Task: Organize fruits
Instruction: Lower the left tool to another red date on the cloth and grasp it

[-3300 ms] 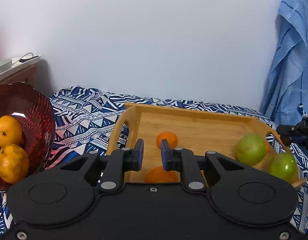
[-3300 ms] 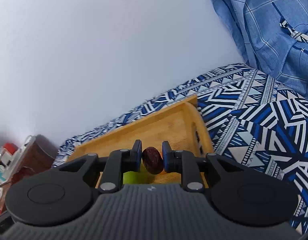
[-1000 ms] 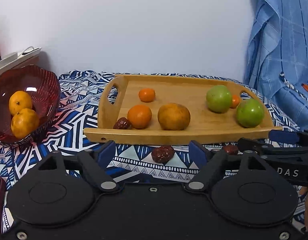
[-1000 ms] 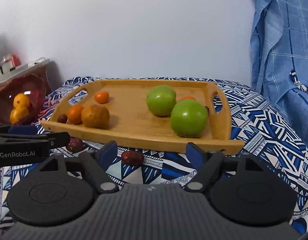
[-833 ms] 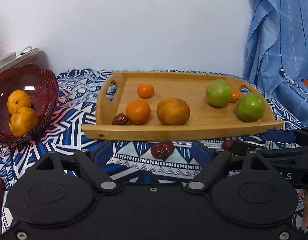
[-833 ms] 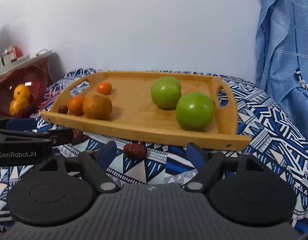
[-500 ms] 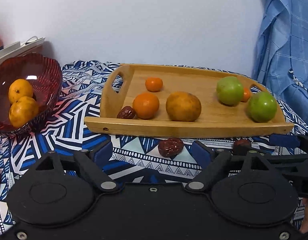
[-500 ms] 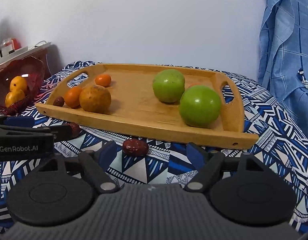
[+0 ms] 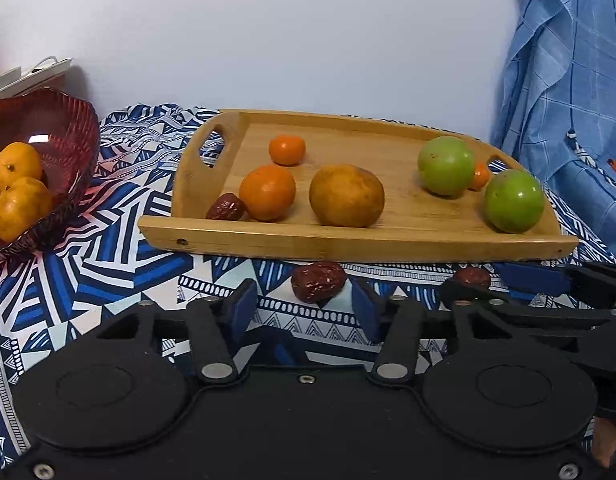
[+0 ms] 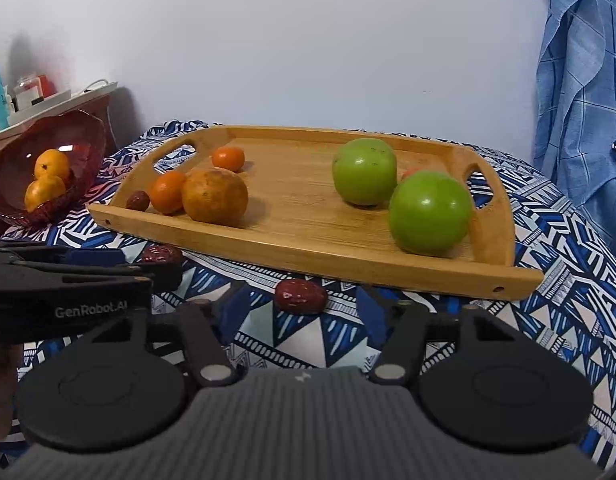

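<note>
Three red dates [image 9: 318,281], two green apples [image 9: 445,165], six orange citrus fruits [image 9: 267,192] — one wooden tray [image 9: 348,242], one red bowl [image 9: 73,136].

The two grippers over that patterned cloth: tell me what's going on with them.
A person is sorting fruit with a gripper in each hand. The left gripper is closing around a red date on the cloth, just in front of the wooden tray; its pads have not touched it yet. The right gripper is closing on a second date the same way. The tray holds oranges, green fruits and one date.
</note>
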A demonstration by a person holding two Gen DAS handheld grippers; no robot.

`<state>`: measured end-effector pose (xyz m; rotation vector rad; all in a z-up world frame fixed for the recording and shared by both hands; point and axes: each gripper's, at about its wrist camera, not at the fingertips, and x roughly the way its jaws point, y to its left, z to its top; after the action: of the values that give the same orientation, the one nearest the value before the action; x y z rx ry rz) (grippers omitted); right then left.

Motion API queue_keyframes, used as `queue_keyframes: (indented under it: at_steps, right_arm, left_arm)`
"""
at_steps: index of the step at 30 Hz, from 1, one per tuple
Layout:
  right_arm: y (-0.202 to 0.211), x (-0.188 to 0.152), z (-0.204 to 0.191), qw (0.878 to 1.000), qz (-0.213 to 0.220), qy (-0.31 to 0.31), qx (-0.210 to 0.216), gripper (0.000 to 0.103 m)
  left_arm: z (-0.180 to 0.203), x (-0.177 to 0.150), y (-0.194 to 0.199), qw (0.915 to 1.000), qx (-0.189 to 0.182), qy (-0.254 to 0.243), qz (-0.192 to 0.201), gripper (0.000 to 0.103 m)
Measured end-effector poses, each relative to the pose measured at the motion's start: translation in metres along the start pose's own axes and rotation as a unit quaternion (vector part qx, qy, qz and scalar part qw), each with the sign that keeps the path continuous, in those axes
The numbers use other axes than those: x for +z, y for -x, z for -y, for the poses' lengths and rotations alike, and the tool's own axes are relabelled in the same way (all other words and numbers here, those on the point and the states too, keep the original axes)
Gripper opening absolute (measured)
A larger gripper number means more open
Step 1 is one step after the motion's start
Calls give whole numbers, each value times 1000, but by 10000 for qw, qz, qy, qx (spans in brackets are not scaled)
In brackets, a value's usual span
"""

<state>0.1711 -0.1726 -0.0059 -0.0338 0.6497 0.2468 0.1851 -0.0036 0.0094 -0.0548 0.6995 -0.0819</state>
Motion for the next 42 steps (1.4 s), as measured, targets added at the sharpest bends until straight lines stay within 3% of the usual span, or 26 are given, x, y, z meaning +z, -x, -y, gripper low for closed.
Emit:
queue_keyframes:
  at_steps: [13,42]
  right_arm:
    - [-2,-1,-3,10000,3,-56,14,39]
    - [-2,-1,-5,10000,43,-52,5,35]
  left_arm:
    - [2,1,-2,9999,-143,42,6,28]
    - [10,2,-15,9998,-44,-122,133,29]
